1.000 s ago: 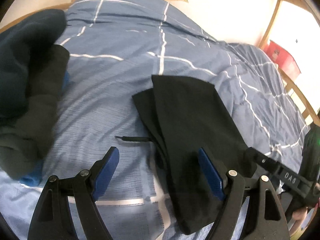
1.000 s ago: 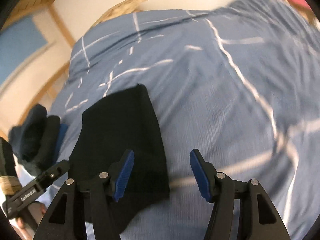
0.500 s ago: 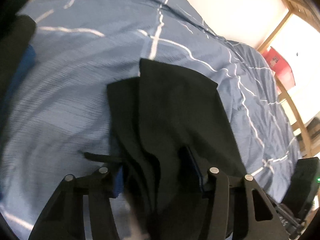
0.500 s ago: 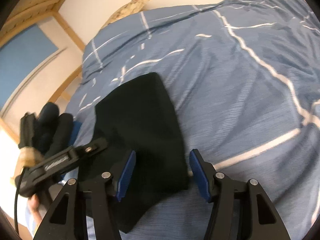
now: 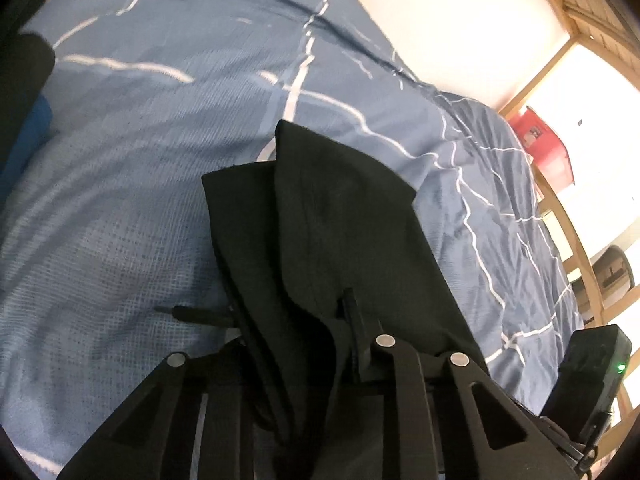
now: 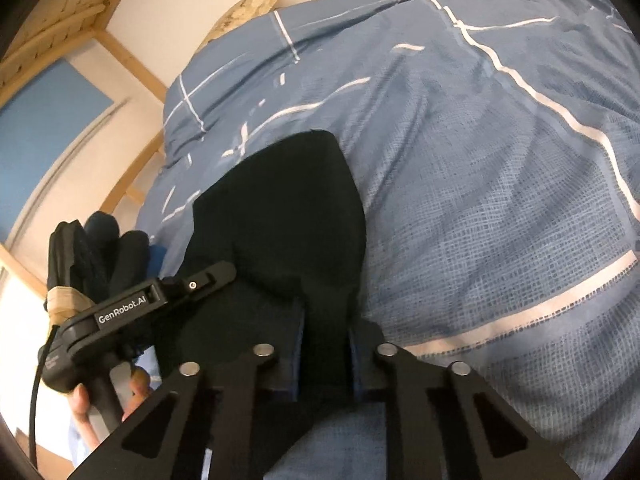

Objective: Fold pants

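Note:
Black pants [image 5: 340, 220], folded lengthwise, lie on a blue checked bed cover [image 5: 160, 160] with one end towards me. My left gripper [image 5: 296, 340] has its jaws closing on the bunched near-left edge, and the fabric is pinched between them. A black drawstring [image 5: 192, 314] sticks out to the left. In the right wrist view the same pants [image 6: 288, 208] run away from me. My right gripper [image 6: 325, 344] has its jaws closing too, its blue pads pressed on a strip of the near-right edge.
A pile of dark clothes [image 6: 100, 248] sits at the left side of the bed. A hand [image 6: 80, 400] holds the left gripper's handle. A wooden bed frame [image 5: 568, 220] and a red box [image 5: 548, 152] stand beyond the right side. The blue cover [image 6: 500, 180] stretches to the right.
Both grippers went from wide open to closed on the pants' near edge. The left one moved forward and right over the fabric, which now bunches up between its jaws.

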